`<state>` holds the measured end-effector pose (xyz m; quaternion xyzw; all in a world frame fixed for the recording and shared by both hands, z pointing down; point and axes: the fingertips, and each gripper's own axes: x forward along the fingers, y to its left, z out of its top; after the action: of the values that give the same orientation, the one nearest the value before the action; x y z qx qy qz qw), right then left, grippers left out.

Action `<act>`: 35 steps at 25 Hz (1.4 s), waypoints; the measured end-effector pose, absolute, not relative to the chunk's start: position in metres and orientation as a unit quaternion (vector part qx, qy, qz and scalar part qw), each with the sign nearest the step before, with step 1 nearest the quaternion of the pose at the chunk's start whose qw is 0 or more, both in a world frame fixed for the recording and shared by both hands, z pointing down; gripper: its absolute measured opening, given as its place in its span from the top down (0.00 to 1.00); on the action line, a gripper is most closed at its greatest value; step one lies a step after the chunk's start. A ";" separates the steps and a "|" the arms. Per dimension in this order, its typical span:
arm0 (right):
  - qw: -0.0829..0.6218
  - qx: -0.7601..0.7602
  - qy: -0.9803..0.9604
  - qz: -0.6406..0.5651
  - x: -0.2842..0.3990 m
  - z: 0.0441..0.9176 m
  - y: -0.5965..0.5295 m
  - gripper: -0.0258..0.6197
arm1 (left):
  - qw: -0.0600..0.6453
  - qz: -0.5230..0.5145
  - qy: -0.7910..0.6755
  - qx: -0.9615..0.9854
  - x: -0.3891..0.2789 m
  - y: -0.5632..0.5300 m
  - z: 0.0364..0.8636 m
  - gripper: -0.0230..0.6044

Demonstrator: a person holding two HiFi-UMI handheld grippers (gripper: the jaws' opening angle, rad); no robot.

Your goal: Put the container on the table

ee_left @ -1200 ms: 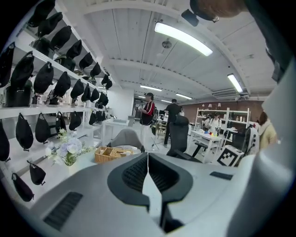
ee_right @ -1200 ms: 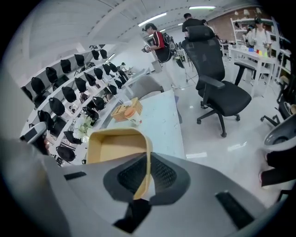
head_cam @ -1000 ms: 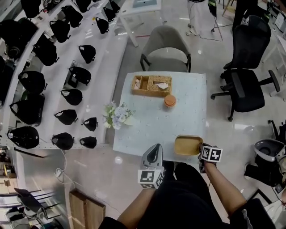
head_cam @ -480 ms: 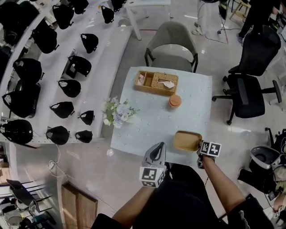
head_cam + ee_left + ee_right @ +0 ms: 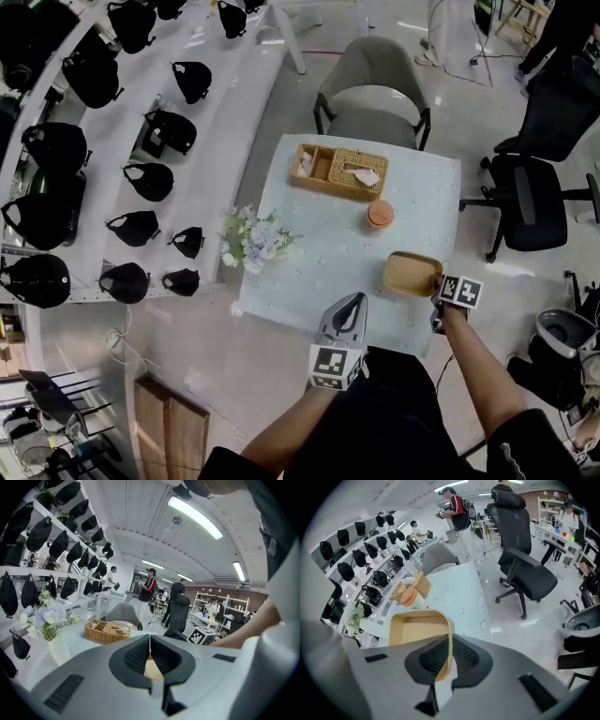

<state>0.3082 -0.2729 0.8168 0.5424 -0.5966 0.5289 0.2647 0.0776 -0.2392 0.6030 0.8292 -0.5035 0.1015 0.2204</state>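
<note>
The container (image 5: 410, 274) is a shallow tan rectangular tray, empty inside, over the near right part of the pale table (image 5: 319, 267). My right gripper (image 5: 439, 293) is shut on its right rim; in the right gripper view the thin wall (image 5: 450, 653) is pinched between the two black pads, with the tray (image 5: 417, 630) stretching ahead above the table (image 5: 459, 597). My left gripper (image 5: 344, 317) hangs at the table's near edge, jaws shut with nothing in them; in the left gripper view the gripper (image 5: 149, 656) points level across the table.
On the table stand a wicker basket (image 5: 337, 172), an orange-lidded jar (image 5: 381, 215) and a bunch of flowers (image 5: 255, 239). A grey chair (image 5: 375, 94) is at the far side, a black office chair (image 5: 539, 187) at the right. Shelves of black bags (image 5: 141, 141) line the left.
Both grippers have moved forward toward the table. The right one carried the tray farther over the tabletop and a little lower; the left one has reached the near edge.
</note>
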 end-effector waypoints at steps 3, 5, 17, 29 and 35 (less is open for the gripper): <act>0.261 0.545 -0.592 0.534 0.311 0.823 -0.290 0.93 | 0.223 0.103 -0.505 0.828 0.080 -0.247 0.608 0.95; 0.259 0.548 -0.589 0.535 0.313 0.827 -0.300 0.93 | 0.225 0.105 -0.505 0.826 0.082 -0.251 0.612 0.95; 0.307 0.531 -0.592 0.523 0.309 0.868 -0.334 0.93 | 0.243 0.117 -0.528 0.806 0.079 -0.260 0.631 0.95; 0.341 0.512 -0.600 0.511 0.284 0.908 -0.339 0.93 | 0.260 0.133 -0.546 0.785 0.067 -0.249 0.654 0.95; 0.340 0.507 -0.600 0.517 0.282 0.916 -0.338 0.93 | 0.262 0.130 -0.548 0.784 0.065 -0.252 0.654 0.95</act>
<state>0.2825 -0.3377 0.9165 0.5072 -0.6003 0.5166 0.3398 0.0654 -0.2518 0.6540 0.7840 -0.5476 0.1298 0.2619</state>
